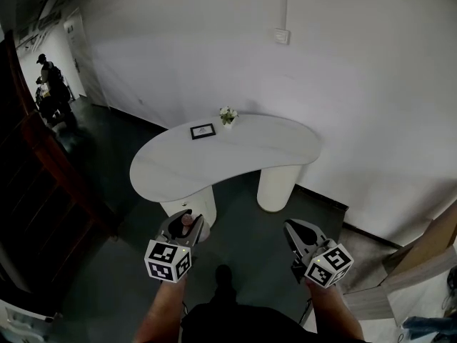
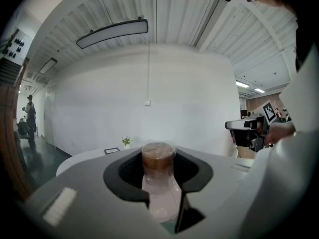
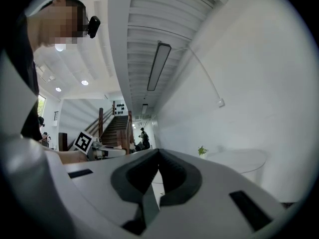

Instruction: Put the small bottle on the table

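Note:
The small bottle (image 1: pixel 187 221), with a brown cap and a clear pinkish body (image 2: pixel 160 188), stands upright between the jaws of my left gripper (image 1: pixel 186 215), which is shut on it. The gripper hangs above the dark floor, in front of the white kidney-shaped table (image 1: pixel 235 156) and short of its near edge. My right gripper (image 1: pixel 291 226) is level with the left one, farther right. In its own view the right gripper (image 3: pixel 158 152) has its jaws together with nothing between them. The table top (image 2: pixel 82 159) lies ahead of the bottle.
On the table's far side stand a small framed picture (image 1: pixel 203 131) and a little potted plant (image 1: pixel 228 116). A white wall runs behind the table. A dark wooden stair rail (image 1: pixel 50 170) is on the left, with people (image 1: pixel 50 84) far back. A wooden panel (image 1: pixel 428 252) is at the right.

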Demonstrator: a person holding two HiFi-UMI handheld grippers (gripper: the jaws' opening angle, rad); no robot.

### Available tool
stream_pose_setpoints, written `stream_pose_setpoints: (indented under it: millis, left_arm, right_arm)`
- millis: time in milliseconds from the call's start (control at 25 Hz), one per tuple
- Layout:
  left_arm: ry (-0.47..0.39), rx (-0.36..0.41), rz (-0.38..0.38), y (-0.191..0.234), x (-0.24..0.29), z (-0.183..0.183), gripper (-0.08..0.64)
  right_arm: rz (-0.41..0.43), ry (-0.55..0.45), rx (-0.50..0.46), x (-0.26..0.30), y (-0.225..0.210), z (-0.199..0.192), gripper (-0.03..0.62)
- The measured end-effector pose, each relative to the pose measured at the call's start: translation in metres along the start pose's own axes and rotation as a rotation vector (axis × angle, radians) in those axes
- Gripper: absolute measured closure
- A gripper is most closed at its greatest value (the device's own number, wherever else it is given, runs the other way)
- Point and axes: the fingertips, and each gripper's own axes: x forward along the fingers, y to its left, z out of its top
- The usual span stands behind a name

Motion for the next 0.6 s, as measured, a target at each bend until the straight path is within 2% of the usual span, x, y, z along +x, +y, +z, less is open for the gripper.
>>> stream_pose_setpoints:
  millis: [320, 600]
  left_arm:
    - [-0.017, -0.003, -0.007, 0.039, 0.061, 0.011, 0.422]
    - [-0.006, -0.007, -0.027, 0.095, 0.124, 0.019, 0.422]
  right_arm:
    - [-0.037, 0.018, 0.02, 0.038, -0.052, -0.005, 0.581]
    - [-0.044, 0.049, 0.05, 0.108, -0.092, -0.009, 0.581]
